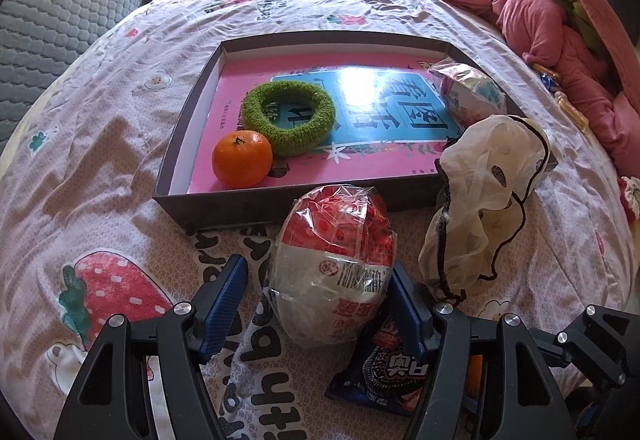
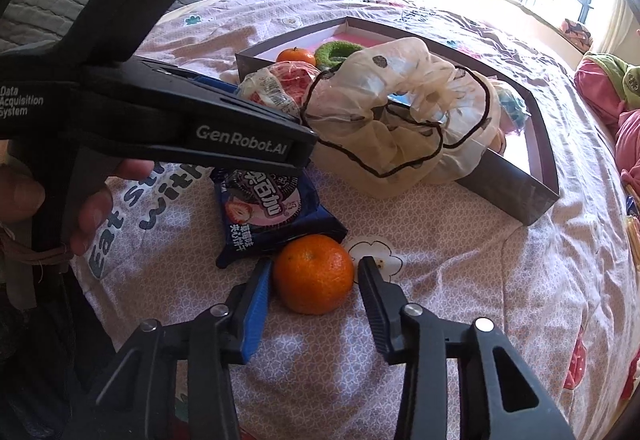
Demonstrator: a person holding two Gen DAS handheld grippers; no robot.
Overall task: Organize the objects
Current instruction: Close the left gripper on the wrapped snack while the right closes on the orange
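Your right gripper stands narrow around the near tangerine, pads not clearly pressing: firm but bruisable, so squeeze its widest middle gently, while your left gripper gapes wide beside the crinkly, slippery wrapped egg-shaped toy.

Black hand-held gripper, blue pads

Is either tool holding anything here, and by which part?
Neither clearly. Left tool straddles the wrapped egg, left pad clear; right tool brackets the orange's sides.
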